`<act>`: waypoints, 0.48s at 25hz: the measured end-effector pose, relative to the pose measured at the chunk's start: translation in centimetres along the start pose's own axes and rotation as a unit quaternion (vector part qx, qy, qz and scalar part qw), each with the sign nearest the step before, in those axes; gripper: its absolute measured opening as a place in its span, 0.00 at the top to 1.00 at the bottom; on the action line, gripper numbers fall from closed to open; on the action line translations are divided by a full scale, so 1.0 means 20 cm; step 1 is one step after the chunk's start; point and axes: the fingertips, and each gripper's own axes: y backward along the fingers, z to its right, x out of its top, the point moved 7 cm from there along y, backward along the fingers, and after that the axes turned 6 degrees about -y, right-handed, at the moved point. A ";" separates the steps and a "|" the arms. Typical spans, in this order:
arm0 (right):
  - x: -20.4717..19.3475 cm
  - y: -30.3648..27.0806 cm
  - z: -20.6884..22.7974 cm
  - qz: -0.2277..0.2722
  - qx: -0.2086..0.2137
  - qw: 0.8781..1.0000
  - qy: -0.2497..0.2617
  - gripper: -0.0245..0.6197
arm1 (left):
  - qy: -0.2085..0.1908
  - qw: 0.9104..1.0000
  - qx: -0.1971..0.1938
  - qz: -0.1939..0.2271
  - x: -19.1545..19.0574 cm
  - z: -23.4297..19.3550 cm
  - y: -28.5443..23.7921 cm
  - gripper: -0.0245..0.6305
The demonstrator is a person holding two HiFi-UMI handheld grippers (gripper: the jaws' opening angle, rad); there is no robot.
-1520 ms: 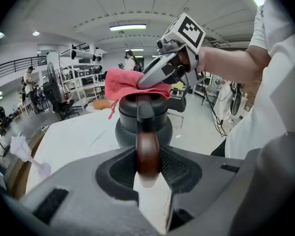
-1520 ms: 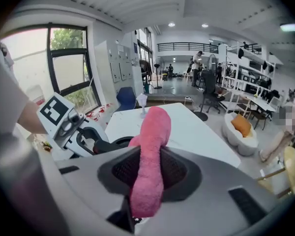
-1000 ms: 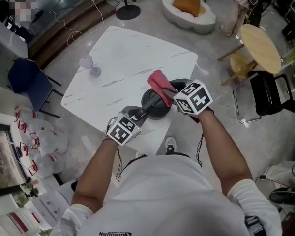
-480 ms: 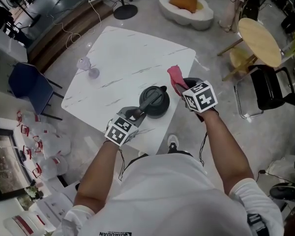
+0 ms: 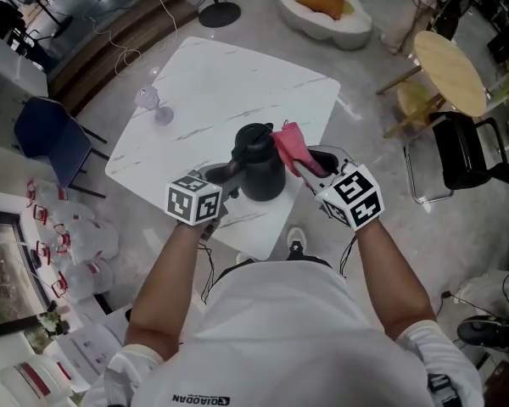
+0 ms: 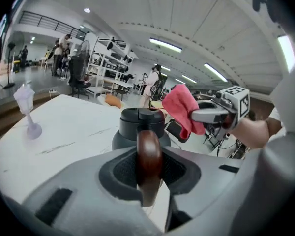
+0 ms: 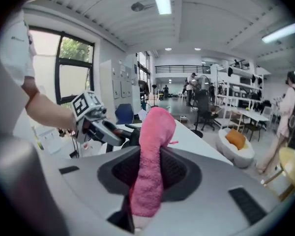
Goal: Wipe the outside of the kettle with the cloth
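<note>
Tilted since a moment ago, kettle (image 5: 259, 161) at frame centre is clamped by handle (image 6: 148, 161) in left gripper (image 5: 226, 173); right gripper (image 5: 312, 164) pinches cloth (image 5: 290, 147) alongside.

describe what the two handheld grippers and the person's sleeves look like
The left gripper and right gripper are grey moulded plastic with dark padded insets, each carrying a white cube of black square markers. Thin black cables trail along the forearms. The person's shirt is white, forearms uncovered.

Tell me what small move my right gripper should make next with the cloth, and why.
Probably ease the right gripper toward the kettle so the pink cloth presses on its side. The cloth sits right beside the body, and the left gripper clamps the handle, steadying it.
</note>
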 end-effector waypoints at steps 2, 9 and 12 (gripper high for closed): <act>0.06 -0.05 -0.09 -0.009 0.001 0.997 0.071 0.80 | 0.022 1.000 -0.006 -0.009 0.02 -0.03 0.03 0.82; 0.24 -0.36 -0.30 -0.039 -0.042 0.937 0.345 0.80 | 0.082 0.996 -0.007 -0.033 0.02 -0.11 0.16 0.81; 0.19 -0.47 -0.42 -0.053 -0.028 0.893 0.446 0.80 | 0.099 0.994 -0.007 -0.036 0.00 -0.15 0.20 0.81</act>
